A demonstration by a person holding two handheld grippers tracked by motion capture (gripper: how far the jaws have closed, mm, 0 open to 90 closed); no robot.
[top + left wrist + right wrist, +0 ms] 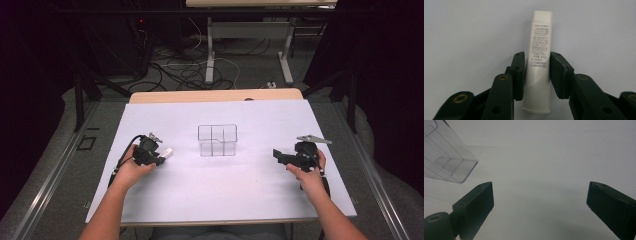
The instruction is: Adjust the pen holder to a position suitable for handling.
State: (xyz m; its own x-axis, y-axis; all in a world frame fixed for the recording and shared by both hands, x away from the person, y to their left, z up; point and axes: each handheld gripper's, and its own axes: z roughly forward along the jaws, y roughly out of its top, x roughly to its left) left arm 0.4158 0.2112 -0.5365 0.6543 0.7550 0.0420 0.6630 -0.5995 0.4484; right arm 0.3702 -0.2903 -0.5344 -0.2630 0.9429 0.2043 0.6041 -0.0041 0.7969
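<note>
A white tube (539, 50) with small printed text lies on the white sheet, its cap pointing away from me in the left gripper view. My left gripper (537, 60) is shut on the tube, a black pad pressing each side near its lower half. In the high view the tube (167, 152) pokes out to the right of the left gripper (161, 155) at the table's left. My right gripper (276, 155) rests at the table's right, its jaws open with nothing between them (540, 192).
A clear plastic container (217, 140) with inner dividers stands in the middle of the white sheet (220, 195); it shows at the upper left of the right gripper view (446, 157). Beyond the table's far edge lie cables and desk legs.
</note>
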